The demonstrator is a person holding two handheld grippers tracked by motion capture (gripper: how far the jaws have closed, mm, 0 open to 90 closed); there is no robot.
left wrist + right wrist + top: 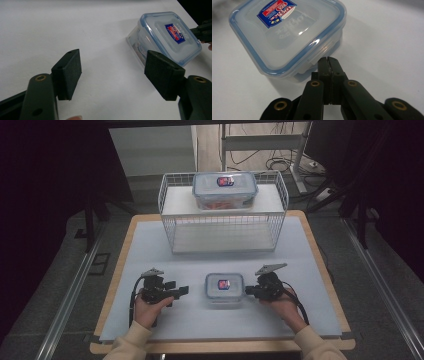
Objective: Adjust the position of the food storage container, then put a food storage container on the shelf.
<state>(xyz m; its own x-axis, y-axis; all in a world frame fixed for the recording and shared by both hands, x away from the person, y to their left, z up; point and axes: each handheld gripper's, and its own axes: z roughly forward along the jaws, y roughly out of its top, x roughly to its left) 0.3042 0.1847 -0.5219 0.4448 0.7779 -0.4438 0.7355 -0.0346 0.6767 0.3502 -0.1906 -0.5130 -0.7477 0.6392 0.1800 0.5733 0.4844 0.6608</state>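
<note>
A small square clear container with a blue-rimmed lid and a red-and-blue label sits on the white table mat near the front. My left gripper lies to its left, pointing at it across a short gap. In the left gripper view the left gripper is open with bare mat between the pads, and the container lies ahead to the right. My right gripper is at the container's right side. In the right gripper view the right gripper is shut, its tips against the side latch of the container.
A white wire basket rack stands at the back of the table. A larger clear container with a blue-rimmed lid rests on its top shelf. The table's wooden edge runs along the front, and dark floor surrounds it.
</note>
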